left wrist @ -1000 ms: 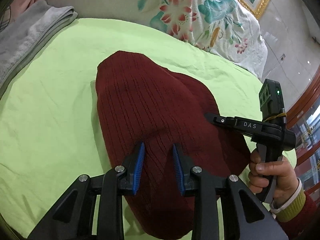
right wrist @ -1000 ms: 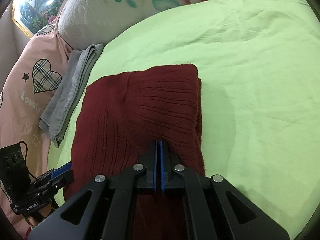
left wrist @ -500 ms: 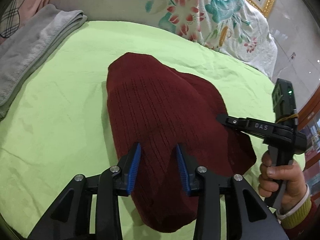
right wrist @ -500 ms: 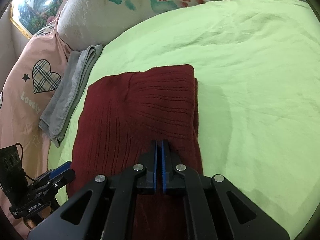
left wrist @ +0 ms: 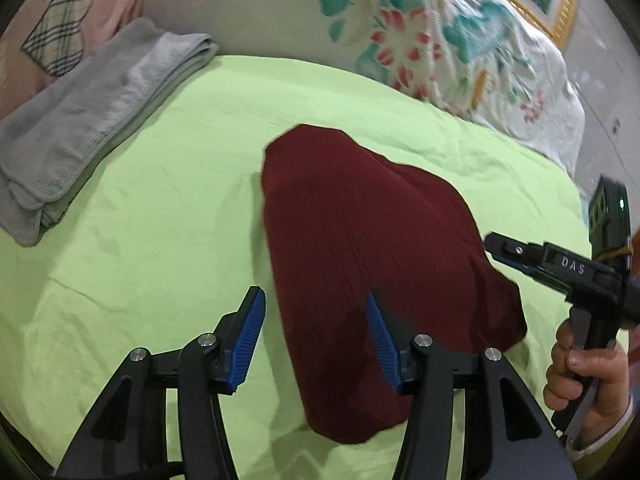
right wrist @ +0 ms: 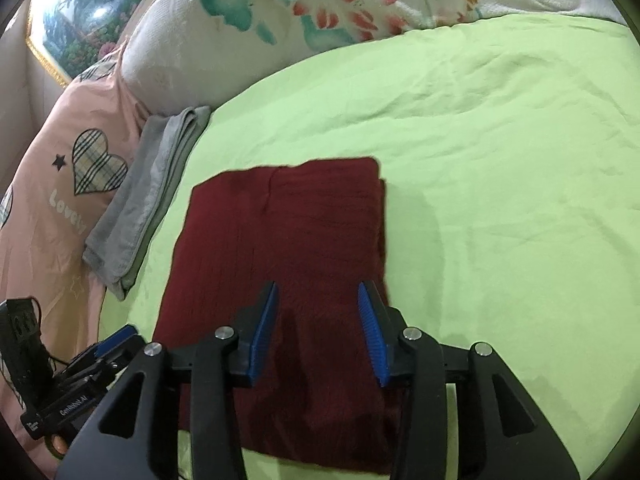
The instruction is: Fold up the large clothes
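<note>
dark red knit sweater (right wrist: pixel 280 248) is lying folded into a compact rectangle on the green bedsheet (right wrist: pixel 500 160). left gripper (left wrist: pixel 316 336) and right gripper (right wrist: pixel 318 328) are hovering over its near edge, jaws apart, holding nothing. folding is looking complete; the next move is likely calling for setting it aside.

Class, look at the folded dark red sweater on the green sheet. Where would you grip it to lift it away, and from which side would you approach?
Grip the dark red sweater at its near edge, one open gripper toward each near corner, coming in low from the near side. It lies flat in stacked layers, and both the left gripper and the right gripper already face that edge.
</note>
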### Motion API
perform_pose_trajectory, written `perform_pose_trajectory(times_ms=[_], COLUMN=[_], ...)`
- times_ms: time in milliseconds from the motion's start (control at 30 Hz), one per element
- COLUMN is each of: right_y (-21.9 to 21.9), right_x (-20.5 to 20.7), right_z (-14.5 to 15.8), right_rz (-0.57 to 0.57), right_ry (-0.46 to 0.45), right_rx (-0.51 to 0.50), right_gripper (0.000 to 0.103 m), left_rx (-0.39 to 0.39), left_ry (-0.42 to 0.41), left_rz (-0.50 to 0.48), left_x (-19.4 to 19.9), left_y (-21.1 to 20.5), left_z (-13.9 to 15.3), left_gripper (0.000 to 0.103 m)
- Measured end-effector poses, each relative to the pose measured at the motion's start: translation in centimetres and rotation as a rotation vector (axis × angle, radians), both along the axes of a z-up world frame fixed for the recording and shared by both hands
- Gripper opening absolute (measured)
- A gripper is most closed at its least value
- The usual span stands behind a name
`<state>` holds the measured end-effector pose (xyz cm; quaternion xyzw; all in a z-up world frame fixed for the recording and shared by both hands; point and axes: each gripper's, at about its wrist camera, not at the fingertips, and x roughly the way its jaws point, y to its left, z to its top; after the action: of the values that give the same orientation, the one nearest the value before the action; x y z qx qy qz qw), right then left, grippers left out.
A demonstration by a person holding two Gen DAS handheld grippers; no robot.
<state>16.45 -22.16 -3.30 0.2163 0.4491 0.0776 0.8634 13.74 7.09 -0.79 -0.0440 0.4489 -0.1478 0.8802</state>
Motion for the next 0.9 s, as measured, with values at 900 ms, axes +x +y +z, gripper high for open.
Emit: perform_pose_trajectory(times_ms=[900], right_y=[-0.5], right_x=[0.0], right_z=[0.1], right_rz=[-0.005], right_ry=[0.019], right_rx=[-0.027], right_gripper=[0.031], left_rx=[0.206], left_ry=[-0.034], left_rz=[-0.010], left_x=[0.7], left_y=[-3.0], left_z=[-0.8], left_gripper=[0.055])
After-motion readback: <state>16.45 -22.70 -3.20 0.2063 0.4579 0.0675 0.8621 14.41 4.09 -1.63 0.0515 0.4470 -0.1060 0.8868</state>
